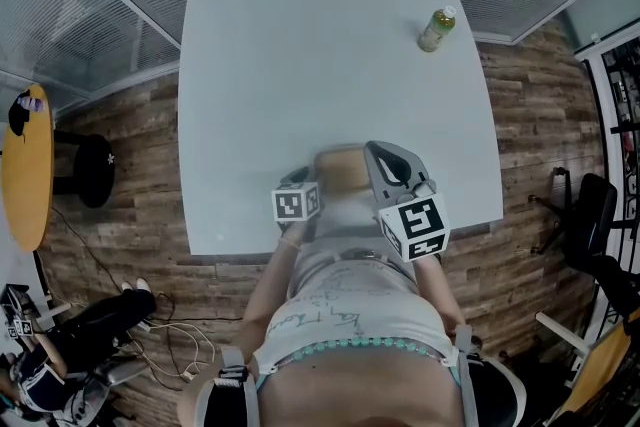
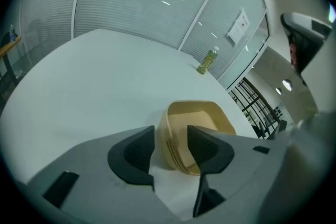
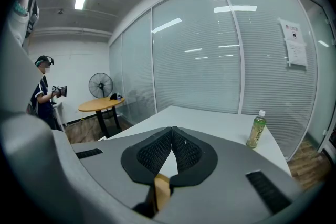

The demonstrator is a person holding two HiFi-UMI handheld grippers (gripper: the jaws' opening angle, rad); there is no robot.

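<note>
Thing held: a stack of tan trays (image 1: 340, 165), low on the white table (image 1: 300, 45) just below the middle of the head view, between the 2 grippers.
Left gripper (image 2: 170, 141): about half open. Its 2 dark pads straddle the near wall of the stack (image 2: 199, 118), 1 pad outside and 1 inside, and the nested rims fill the gap, so I read it as clamped on that wall.
Left gripper, head view: its marker cube sits at the stack's lower-left edge (image 1: 300, 177).
Right gripper (image 3: 172, 152): pressed together, the ribbed pads meeting at the tips. A thin tan edge (image 3: 161, 191) is pinched lower between them, and I judge it to be a tray rim of the same stack.
Right gripper, head view: on the stack's right side (image 1: 380, 160).
Doing it well (judgement): the walls look thin, so squeeze only enough to hold. Hold both grippers level so the nested trays do not twist or fan apart, and move 1 side slowly against the other.
Bottle (image 1: 437, 28): green, upright, in the table's upper-right corner, well apart from the stack.
Surroundings: a round wooden table (image 1: 25, 165) at the left edge, a fan (image 3: 101, 84) and a standing person (image 3: 44, 92) at the left of the right gripper view.
</note>
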